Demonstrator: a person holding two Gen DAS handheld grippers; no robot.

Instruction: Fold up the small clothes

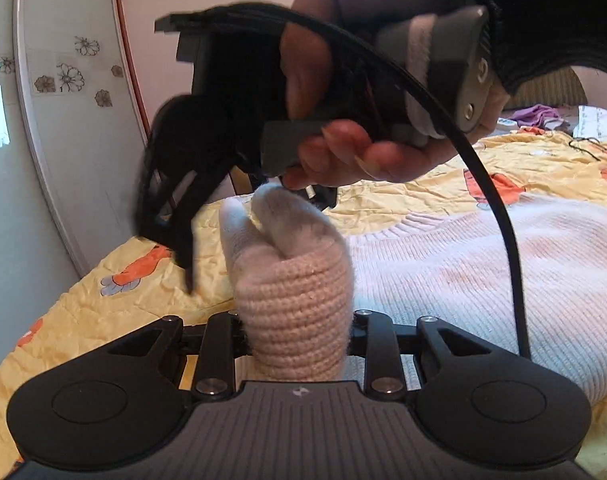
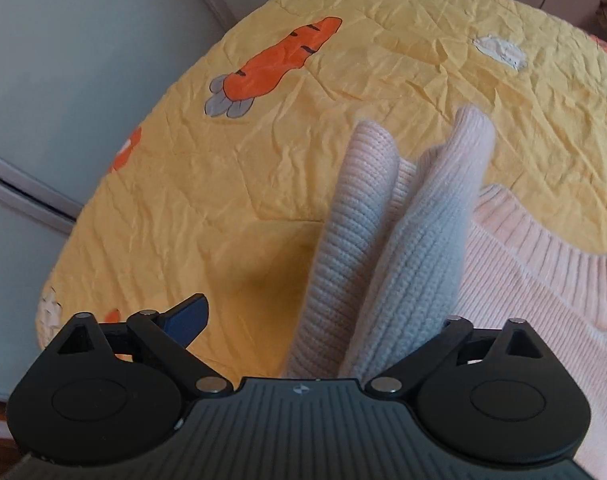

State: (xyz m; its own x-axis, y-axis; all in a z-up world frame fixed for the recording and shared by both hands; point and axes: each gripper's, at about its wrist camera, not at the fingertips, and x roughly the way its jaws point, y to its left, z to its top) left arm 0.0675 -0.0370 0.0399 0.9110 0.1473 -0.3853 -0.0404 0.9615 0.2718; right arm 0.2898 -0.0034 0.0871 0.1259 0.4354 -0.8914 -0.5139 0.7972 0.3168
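A pale pink knitted sweater (image 1: 483,264) lies spread on the yellow carrot-print bedspread (image 1: 403,200). My left gripper (image 1: 293,308) is shut on a bunched fold of it (image 1: 291,280), which stands up between the narrow jaws and hides the fingertips. Above and behind that fold, a person's hand (image 1: 343,152) holds my right gripper (image 1: 175,248), blurred and pointing down. In the right wrist view the right gripper (image 2: 315,312) is open wide. Its blue-tipped left finger (image 2: 187,320) stands clear of the raised sweater folds (image 2: 383,240), which cover the right finger. The sweater's ribbed collar (image 2: 543,248) lies at right.
A white wardrobe door (image 1: 63,80) with flower stickers stands close along the bed's left edge. A black cable (image 1: 503,216) hangs across the sweater. Purple and white clothes (image 1: 535,114) lie at the bed's far end. Bare bedspread (image 2: 223,180) lies left of the sweater.
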